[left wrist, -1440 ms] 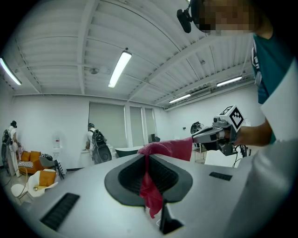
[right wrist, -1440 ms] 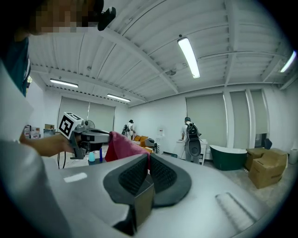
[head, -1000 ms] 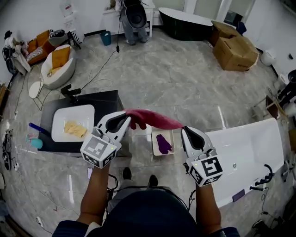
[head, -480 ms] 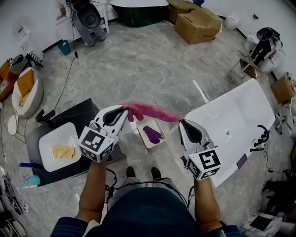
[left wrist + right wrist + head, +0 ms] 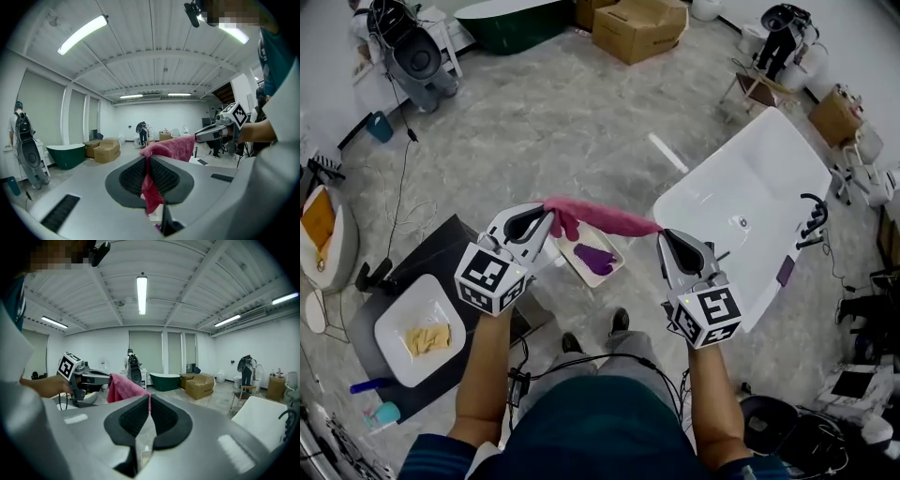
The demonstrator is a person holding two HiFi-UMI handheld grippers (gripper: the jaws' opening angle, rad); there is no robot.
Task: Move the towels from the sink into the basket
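basket [image 5: 589, 277] far rim hidden behind stretched pink towel [image 5: 605, 217]

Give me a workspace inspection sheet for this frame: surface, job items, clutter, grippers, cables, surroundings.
Surface: grey marbled floor; white sink on a dark cabinet.
Job's things: pink towel stretched in the air; yellow towel in the sink; purple towel in the white basket.
Clutter: cardboard boxes.
Grippers: left gripper and right gripper each shut on one end of the pink towel.
Cables: black cable on the floor; more at the person's feet.
Surroundings: white bathtub, green bathtub.
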